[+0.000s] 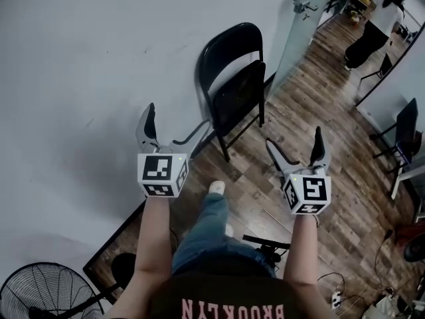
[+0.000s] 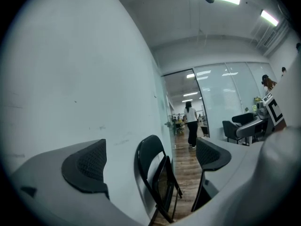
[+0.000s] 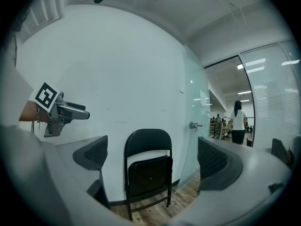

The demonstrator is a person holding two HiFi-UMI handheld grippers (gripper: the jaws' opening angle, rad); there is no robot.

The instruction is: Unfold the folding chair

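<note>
A black folding chair [image 1: 232,85] stands folded flat, leaning against the white wall, its seat tipped up against the backrest. It shows in the left gripper view as the chair [image 2: 157,182] seen edge-on, and in the right gripper view as the chair [image 3: 146,171] seen from the front. My left gripper [image 1: 174,130] is open, held in the air short of the chair's left side. My right gripper [image 1: 297,148] is open too, to the right of the chair and nearer me. Neither touches the chair, and nothing lies between the jaws.
A frosted glass door [image 1: 302,18] with a handle stands right of the chair. A person [image 1: 375,28] walks away down the wood-floored corridor. A floor fan [image 1: 43,291] sits at my lower left. Cables and a power strip [image 1: 335,298] lie at lower right. Other chairs [image 1: 402,138] stand at far right.
</note>
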